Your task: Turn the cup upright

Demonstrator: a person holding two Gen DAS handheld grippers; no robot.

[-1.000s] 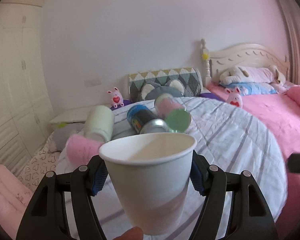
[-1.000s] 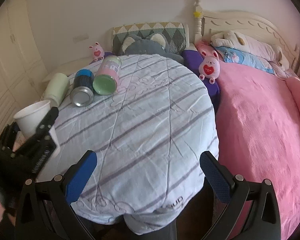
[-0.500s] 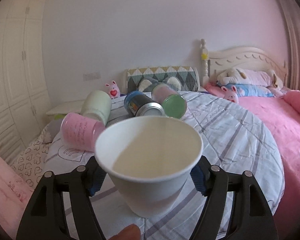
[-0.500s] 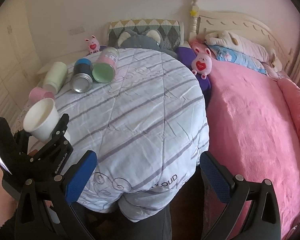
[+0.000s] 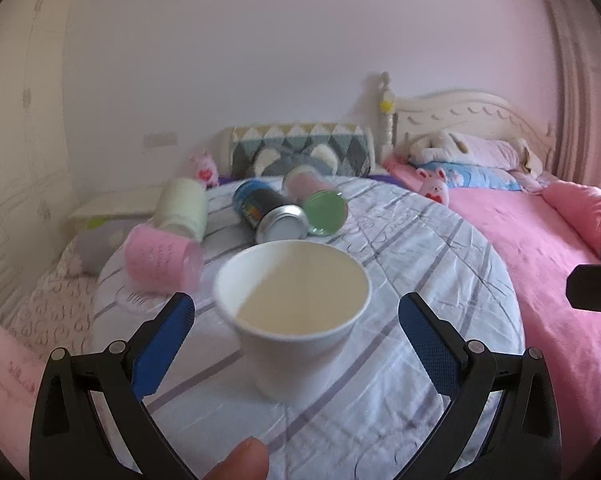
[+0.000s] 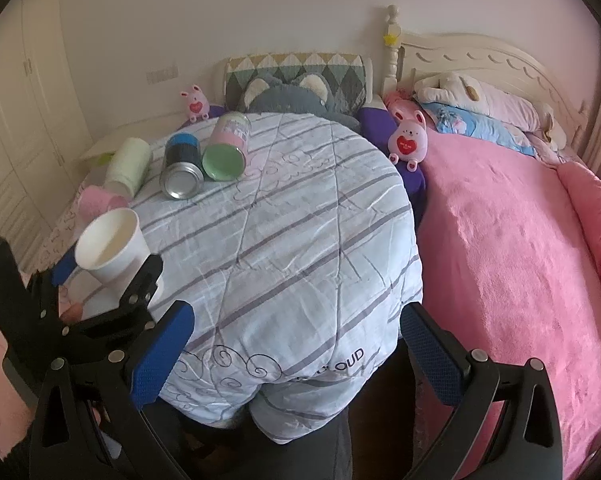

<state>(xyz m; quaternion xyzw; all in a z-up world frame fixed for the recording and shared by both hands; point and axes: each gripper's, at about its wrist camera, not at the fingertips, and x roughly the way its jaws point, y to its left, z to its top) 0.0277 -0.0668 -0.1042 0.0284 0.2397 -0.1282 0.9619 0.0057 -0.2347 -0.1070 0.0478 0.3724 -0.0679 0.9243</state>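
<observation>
A white paper cup [image 5: 292, 312] stands upright, mouth up, on the striped cloth of the round table [image 5: 440, 264]. My left gripper [image 5: 296, 344] is open, its blue pads on either side of the cup and clear of it. The cup also shows in the right wrist view [image 6: 110, 246], with the left gripper [image 6: 108, 268] around it at the table's left edge. My right gripper [image 6: 296, 360] is open and empty above the table's near edge.
Lying on their sides at the table's far left are a pink cup [image 5: 162, 260], a pale green cup [image 5: 182, 208], a dark can [image 5: 270, 214] and a pink jar with a green lid [image 5: 320, 200]. A pink bed [image 6: 520, 240] is at the right.
My left gripper has opened and let go of the paper cup, which now stands on the table. The right gripper has barely moved.
</observation>
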